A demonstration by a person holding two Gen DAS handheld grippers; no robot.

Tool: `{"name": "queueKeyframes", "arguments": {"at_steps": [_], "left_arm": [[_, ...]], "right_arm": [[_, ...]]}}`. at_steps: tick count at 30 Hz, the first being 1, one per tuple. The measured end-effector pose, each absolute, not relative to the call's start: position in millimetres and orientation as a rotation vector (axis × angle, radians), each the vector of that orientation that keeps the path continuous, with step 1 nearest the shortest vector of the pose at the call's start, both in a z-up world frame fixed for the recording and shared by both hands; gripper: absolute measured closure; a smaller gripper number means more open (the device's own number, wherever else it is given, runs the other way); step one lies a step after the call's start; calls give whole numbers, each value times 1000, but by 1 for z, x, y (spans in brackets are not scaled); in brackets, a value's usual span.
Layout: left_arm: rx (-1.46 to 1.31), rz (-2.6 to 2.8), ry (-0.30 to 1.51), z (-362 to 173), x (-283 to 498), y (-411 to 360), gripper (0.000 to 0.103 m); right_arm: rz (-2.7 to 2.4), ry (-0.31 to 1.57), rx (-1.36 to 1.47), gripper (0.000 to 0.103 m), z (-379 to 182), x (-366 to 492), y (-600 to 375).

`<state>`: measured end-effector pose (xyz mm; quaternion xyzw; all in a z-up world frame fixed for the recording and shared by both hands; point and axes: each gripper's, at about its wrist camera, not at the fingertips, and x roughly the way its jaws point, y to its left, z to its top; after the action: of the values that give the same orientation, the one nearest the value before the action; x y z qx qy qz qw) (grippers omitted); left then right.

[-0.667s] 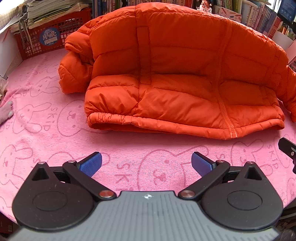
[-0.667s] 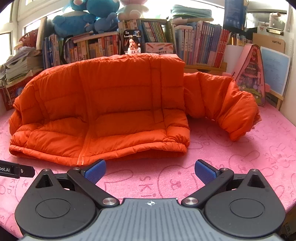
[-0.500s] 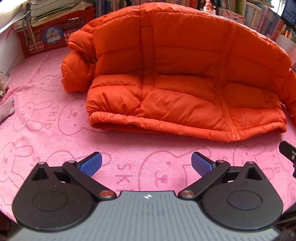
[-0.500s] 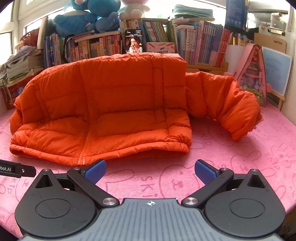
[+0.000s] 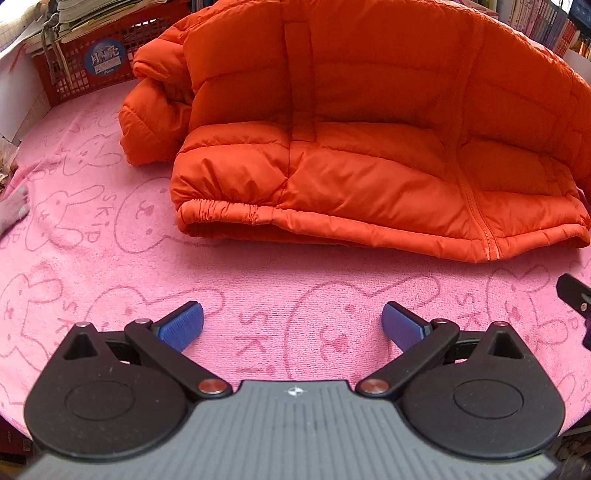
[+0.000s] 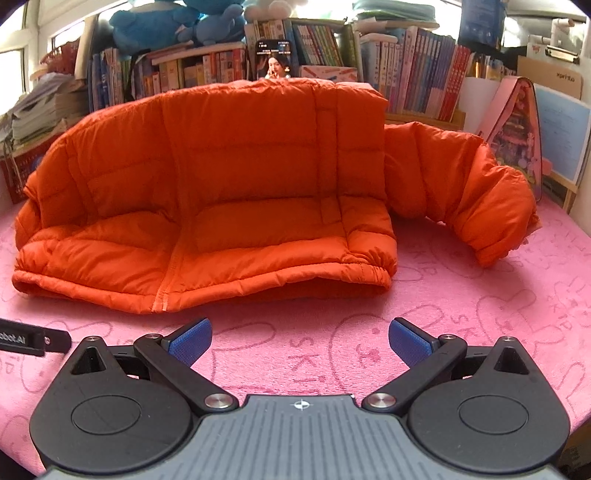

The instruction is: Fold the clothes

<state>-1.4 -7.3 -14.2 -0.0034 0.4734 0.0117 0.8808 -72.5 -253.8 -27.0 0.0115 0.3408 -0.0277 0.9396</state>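
Observation:
An orange puffer jacket lies on the pink rabbit-print cloth, its hem toward me and its back propped up against the books behind. In the right wrist view the jacket fills the middle, with one sleeve stretched out to the right. My left gripper hovers open over the cloth, short of the hem, nothing between its blue pads. Equally wide open and empty, my right gripper stands in front of the hem's right half. Each view catches a bit of the other gripper at its edge.
A red plastic crate stacked with papers stands at the far left. Shelves of books and blue plush toys line the back. A pink triangular case stands at the far right. A person's foot rests at the cloth's left edge.
The left gripper has moved closer to the jacket and tilted down, so the hem looms larger. The right gripper has edged slightly nearer. Both jaws stay wide.

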Motion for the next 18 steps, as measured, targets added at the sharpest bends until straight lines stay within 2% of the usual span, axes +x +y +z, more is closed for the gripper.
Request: {"name": "queueKeyframes", "arguments": {"at_steps": [8, 18], "left_arm": [[-8, 24, 996, -12, 2, -6, 0], [8, -18, 898, -15, -15, -4, 0]], "right_arm": [[-65, 752, 38, 0, -42, -62, -251], [-81, 771, 39, 0, -54, -56, -251]]}}
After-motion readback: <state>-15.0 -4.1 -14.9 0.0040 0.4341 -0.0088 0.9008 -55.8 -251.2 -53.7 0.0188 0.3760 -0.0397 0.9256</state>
